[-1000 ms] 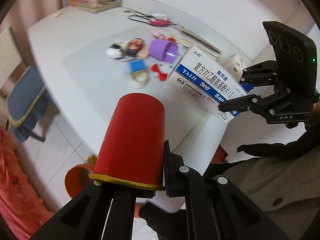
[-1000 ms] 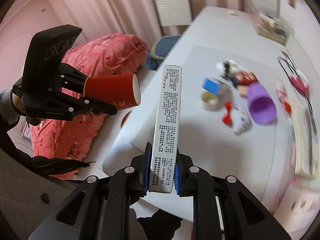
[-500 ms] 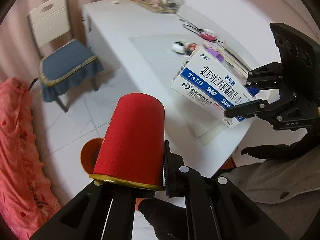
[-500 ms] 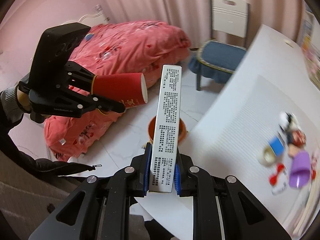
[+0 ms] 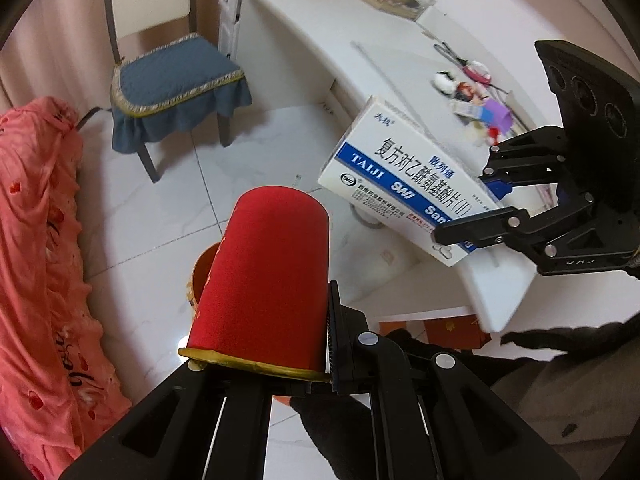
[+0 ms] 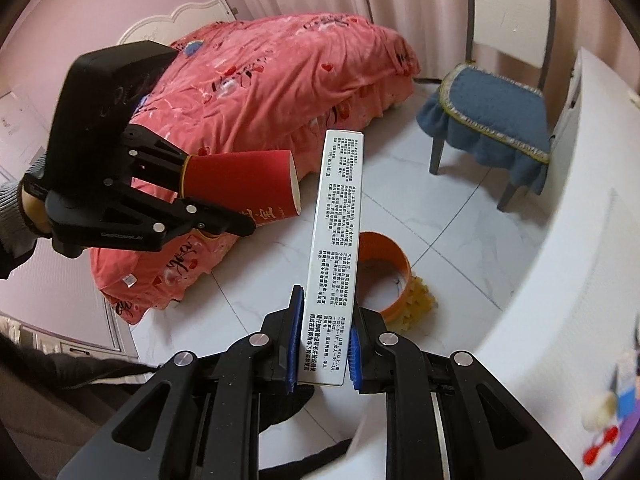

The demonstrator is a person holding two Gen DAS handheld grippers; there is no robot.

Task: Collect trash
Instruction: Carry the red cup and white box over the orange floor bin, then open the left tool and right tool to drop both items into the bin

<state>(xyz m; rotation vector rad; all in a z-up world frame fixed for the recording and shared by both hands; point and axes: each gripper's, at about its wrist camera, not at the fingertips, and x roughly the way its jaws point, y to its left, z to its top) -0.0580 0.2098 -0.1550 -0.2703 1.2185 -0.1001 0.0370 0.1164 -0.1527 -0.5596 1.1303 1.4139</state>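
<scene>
Both wrist views are bright and evenly lit by soft, diffuse light, with a pale sheen on the tiled floor (image 5: 152, 240) and only faint shadows. Strong fisheye curvature bends the desk edge (image 6: 532, 280) and darkens the frame corners. Small items near the desk's far edge (image 5: 476, 100) are blurred.

— That chair (image 5: 168, 68) with the blue cushion, is it by the white desk (image 5: 320, 36)?

— Just beside its end, on the pale tiled floor (image 6: 448, 220). The bed's pink quilt (image 6: 272, 80) lies across from it.
</scene>
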